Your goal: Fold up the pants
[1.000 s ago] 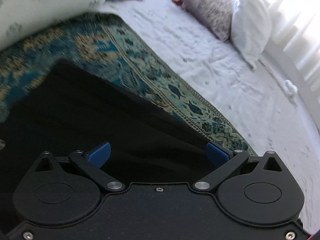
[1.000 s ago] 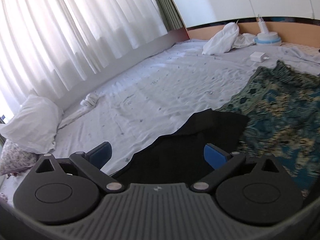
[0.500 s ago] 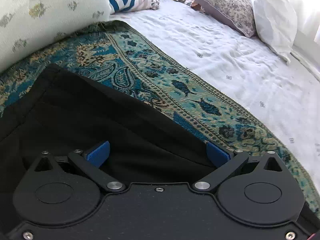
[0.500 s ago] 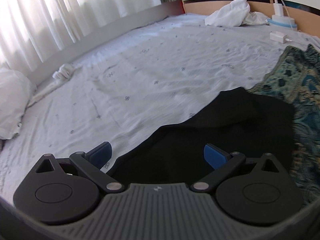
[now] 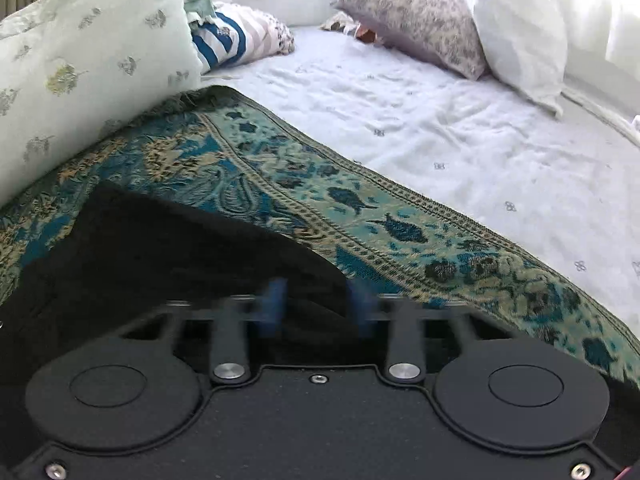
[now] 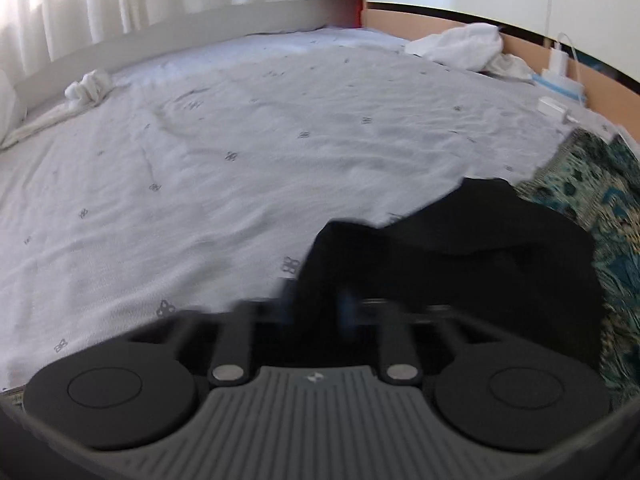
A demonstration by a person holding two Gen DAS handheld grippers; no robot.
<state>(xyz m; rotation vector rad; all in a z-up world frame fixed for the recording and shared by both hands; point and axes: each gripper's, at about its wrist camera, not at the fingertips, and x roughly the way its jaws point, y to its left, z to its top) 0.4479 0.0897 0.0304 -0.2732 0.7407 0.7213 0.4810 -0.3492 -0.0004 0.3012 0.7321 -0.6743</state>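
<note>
The black pants (image 5: 160, 256) lie on a teal patterned blanket (image 5: 400, 224) on the bed. My left gripper (image 5: 318, 308) has its blue pads close together, blurred, with the pants' edge between them. In the right wrist view the pants (image 6: 480, 264) lie partly on the white sheet. My right gripper (image 6: 316, 304) is also nearly shut, blurred, with a raised fold of the black fabric between its pads.
A pale floral pillow (image 5: 80, 60), a striped cloth (image 5: 228, 40), a grey floral pillow (image 5: 420, 20) and a white pillow (image 5: 520, 28) lie at the bed's head. White sheet (image 6: 240, 152), crumpled white cloths (image 6: 460, 44), a knotted cloth (image 6: 88, 88) and chargers (image 6: 556, 80) show in the right view.
Both grippers went from wide open to nearly shut, closing on the black pants. Both dropped lower toward the fabric, and a fold of it has risen in the right gripper.
</note>
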